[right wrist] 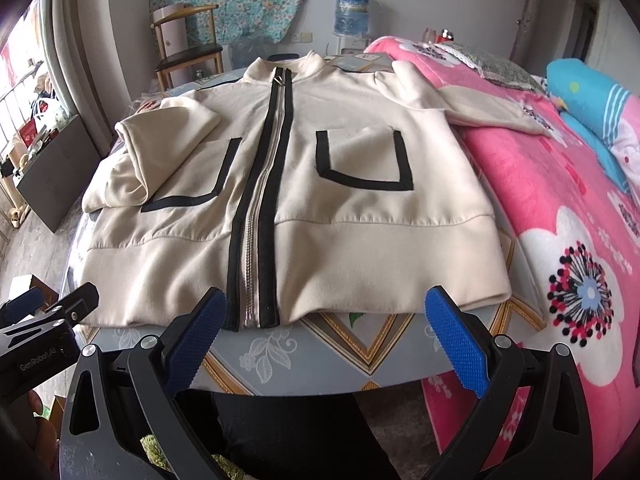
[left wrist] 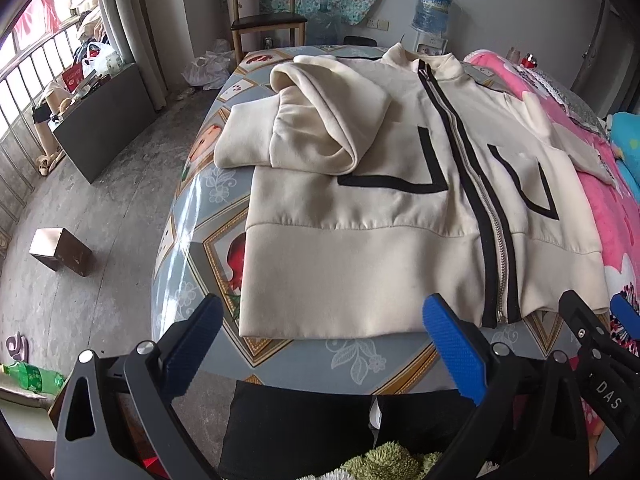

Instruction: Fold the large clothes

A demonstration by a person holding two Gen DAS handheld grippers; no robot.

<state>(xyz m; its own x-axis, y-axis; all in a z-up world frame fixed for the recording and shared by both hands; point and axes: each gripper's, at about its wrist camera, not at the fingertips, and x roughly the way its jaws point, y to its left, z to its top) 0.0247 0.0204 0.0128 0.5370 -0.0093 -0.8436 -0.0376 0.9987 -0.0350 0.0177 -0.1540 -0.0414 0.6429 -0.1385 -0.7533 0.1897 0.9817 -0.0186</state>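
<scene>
Jacket: a cream jacket point(right wrist: 340, 208) is lying face up and zipped on the table, collar pointing away from the grippers, hem lying near the table's front edge.
Zip: a silver zip point(right wrist: 256, 216) with black bands on both sides is running down the middle of the jacket from collar to hem.
Pockets: two pockets outlined in black are sitting on either side of the zip.
Left sleeve: one sleeve point(left wrist: 320, 120) is lying folded over the jacket's body, its cuff sticking out past the side.
Right sleeve: the other sleeve point(right wrist: 488, 114) is stretching out sideways and resting on the pink blanket point(right wrist: 560, 208).
Table: a table point(right wrist: 320, 356) with a glossy patterned cover is carrying the jacket.
Left gripper: the left gripper point(left wrist: 324, 344) is hovering just before the hem, fingers spread wide, gripping nothing.
Right gripper: the right gripper point(right wrist: 324, 340) is hovering before the hem near the zip, fingers likewise spread apart and empty.
Background: a wooden chair point(left wrist: 264, 12) and a water bottle point(right wrist: 352, 10) are standing by the far wall.
</scene>
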